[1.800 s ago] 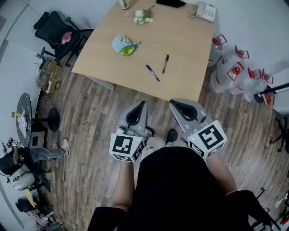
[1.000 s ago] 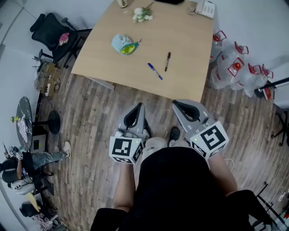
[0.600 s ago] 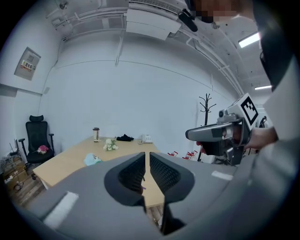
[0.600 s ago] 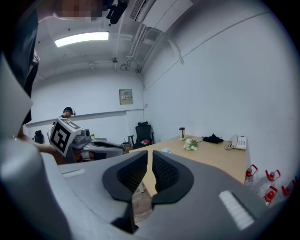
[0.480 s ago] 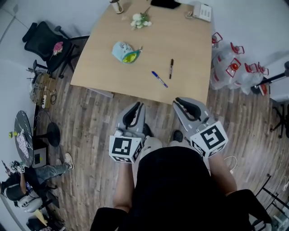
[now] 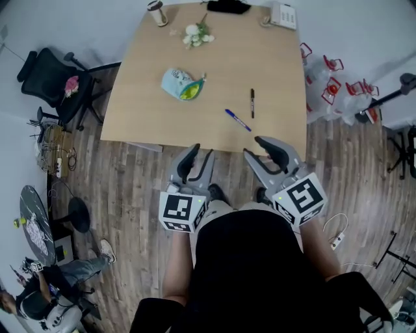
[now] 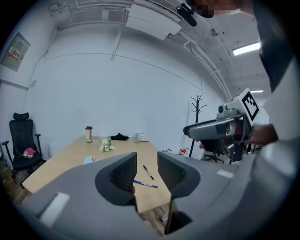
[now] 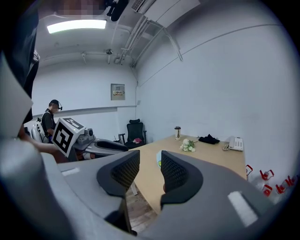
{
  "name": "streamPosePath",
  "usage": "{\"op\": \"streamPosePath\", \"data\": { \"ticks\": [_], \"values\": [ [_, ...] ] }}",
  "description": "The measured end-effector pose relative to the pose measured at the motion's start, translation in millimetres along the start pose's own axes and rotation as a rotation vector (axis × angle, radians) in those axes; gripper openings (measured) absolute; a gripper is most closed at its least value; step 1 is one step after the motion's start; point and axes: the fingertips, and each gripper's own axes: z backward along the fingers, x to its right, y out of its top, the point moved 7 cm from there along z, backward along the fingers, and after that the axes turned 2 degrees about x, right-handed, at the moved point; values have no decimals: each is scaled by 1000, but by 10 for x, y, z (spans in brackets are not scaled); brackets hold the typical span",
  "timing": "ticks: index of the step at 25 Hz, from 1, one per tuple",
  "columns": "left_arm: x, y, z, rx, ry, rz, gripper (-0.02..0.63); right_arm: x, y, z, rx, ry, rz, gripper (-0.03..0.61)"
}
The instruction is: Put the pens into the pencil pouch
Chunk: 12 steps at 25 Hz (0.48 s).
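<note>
On the wooden table (image 6: 149,104) lie a light-blue pencil pouch (image 6: 183,83) with a green-yellow patch, a blue pen (image 6: 238,119) and a black pen (image 6: 252,103). Both grippers hover over the floor just short of the table's near edge. My left gripper (image 6: 201,153) is open, its jaws having just been opening, with nothing between them. My right gripper (image 6: 253,147) is also open after just opening, and it is empty too. The left gripper view shows the blue pen (image 7: 145,184) and black pen (image 7: 148,172) beyond the jaws (image 7: 146,164). The right gripper view (image 8: 150,166) catches the pouch (image 8: 159,163).
At the table's far end stand white flowers (image 6: 197,34), a cup (image 6: 155,12), a desk phone (image 6: 283,14) and a black item (image 6: 225,6). Water bottles (image 6: 331,88) crowd the floor on the right. An office chair (image 6: 55,81) stands left.
Both grippers have moved forward up to the table's near edge, and both sets of jaws have gone from shut to open. The table now sits closer in the head view.
</note>
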Motion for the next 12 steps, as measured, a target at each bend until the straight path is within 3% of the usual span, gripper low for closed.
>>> {"op": "streamPosePath", "data": {
  "ticks": [7,12],
  "values": [
    [-399,-85,91,-34,-74,-15,153,-214,-22,-326,-18,-73,-33,124],
    [-572,-234,164,-56,-91,22,155,-313,-138,-403,-62,-117,-69,124]
  ]
}}
